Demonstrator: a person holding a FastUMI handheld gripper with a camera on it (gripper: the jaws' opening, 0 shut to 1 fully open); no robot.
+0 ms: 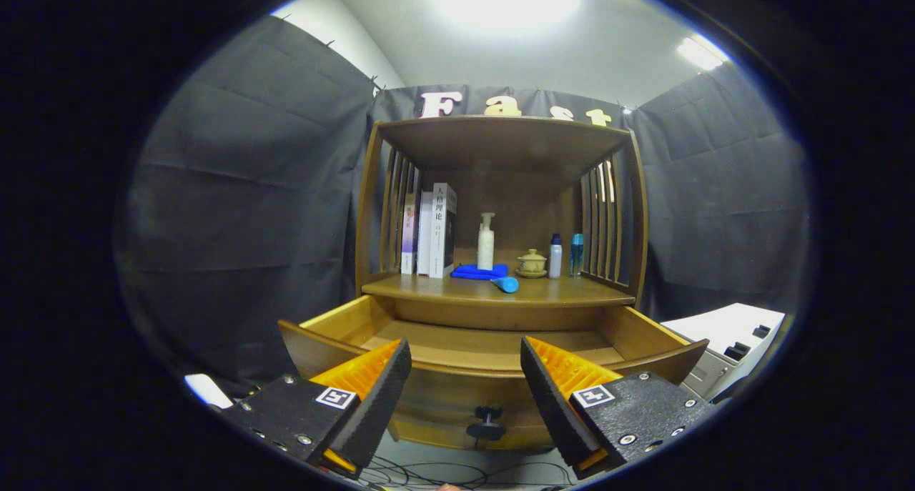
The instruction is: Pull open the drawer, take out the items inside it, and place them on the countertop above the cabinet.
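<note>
The wooden cabinet's drawer [493, 344] stands pulled out toward me, its inside floor bare as far as I can see. Its dark knob [487, 414] sits on the curved front, low between my fingers. On the countertop [429, 289] above the drawer lie a folded blue cloth [477, 271] with a white pump bottle [485, 241] standing on it, and a small blue item [506, 284] near the front edge. My gripper [466, 366] is open, empty, in front of the drawer front, fingers spread on either side of the knob.
Books [431, 232] stand at the countertop's left. A small lidded ceramic cup [532, 263], a white bottle [555, 256] and a blue bottle [576, 254] stand at its right. Slatted sides and a top shelf enclose the countertop. A white device [729, 341] sits right of the cabinet; cables lie on the floor below.
</note>
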